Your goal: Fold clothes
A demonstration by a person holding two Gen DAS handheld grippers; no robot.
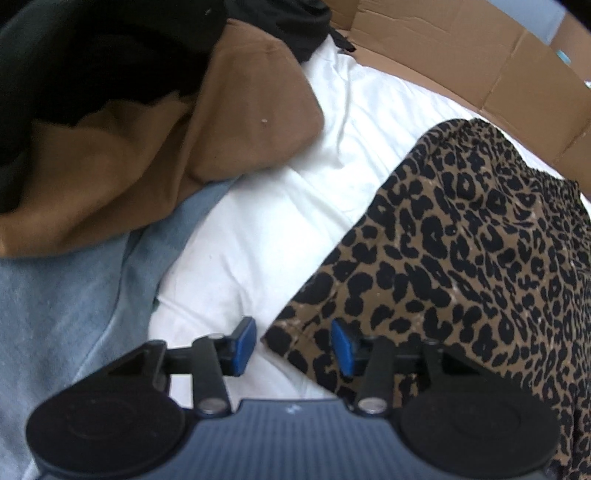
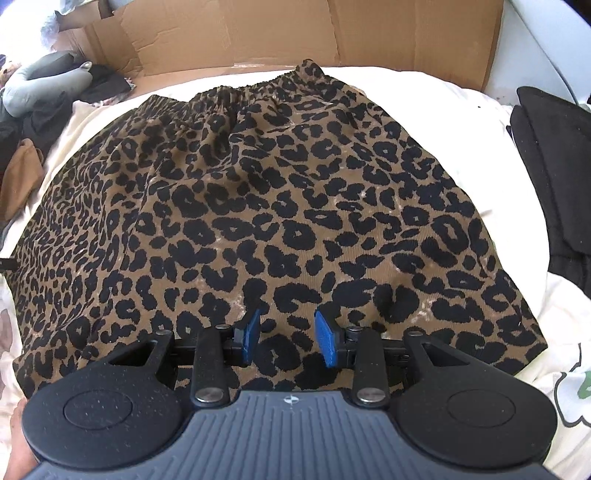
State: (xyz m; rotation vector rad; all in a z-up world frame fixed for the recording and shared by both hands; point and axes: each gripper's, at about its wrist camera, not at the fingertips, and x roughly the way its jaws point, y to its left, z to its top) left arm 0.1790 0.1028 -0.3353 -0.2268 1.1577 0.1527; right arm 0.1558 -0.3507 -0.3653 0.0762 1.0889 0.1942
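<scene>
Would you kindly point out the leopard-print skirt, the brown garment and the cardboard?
leopard-print skirt [image 2: 295, 192]: right wrist view, middle of the spread fabric.
brown garment [image 1: 229, 122]: left wrist view, its broad upper fold.
cardboard [image 2: 236, 33]: right wrist view, flat back panel.

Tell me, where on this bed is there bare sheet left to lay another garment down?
A white strip of bedding lies bare between the brown garment and the leopard-print skirt. A narrower band shows between the skirt and the black folded clothes. The left side is crowded: brown, black and blue fabric piled together.
</scene>
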